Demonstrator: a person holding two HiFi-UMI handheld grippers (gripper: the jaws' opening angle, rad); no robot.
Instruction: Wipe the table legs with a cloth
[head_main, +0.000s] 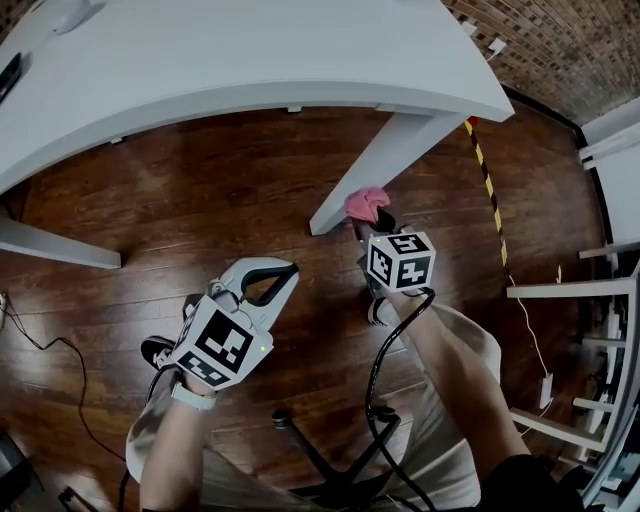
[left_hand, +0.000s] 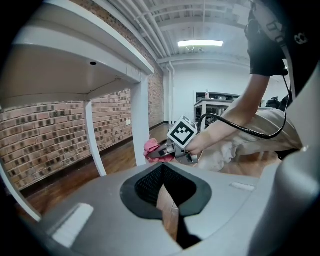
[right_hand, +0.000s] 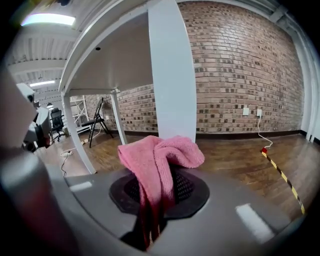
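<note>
Right tongs (head_main: 365, 228) were clamped on the pink cloth (right_hand: 161, 156) — jaws drawn in on a bunched fold, the loose end flopped over the tip toward 2 o'clock in the right gripper view; nothing else was between them. Left tongs (head_main: 288, 270) carried nothing; the tips met in a narrow V, with only the wood floor (head_main: 200, 200) showing through the hollow behind them; in the head view they hung at about 8 o'clock from the right tongs, well apart from the work.

Cloth sat low, near the floor, just beside the lower end of the slanted white counter leg (head_main: 385, 160); in the right gripper view the leg stood at 12 o'clock, directly behind the cloth; no view showed whether the pile pressed on the leg or stood just off it. Counter (head_main: 250, 60) top spread overhead, at 12 o'clock in the head view.

Handling, as judged: the cloth looked like terry — soft, light, limp, no shape of its own; it would fold and drag rather than push; little risk of damage, but it could bunch up or slip out of a shallow pinch. Best hold seemed to be the one it had; a thick gathered fold deep between the jaws, a fat pad left proud of the tips to meet the leg. Leg looked smooth, painted, rigid; the cloth should slide along it easily; light pressure was likely enough.
</note>
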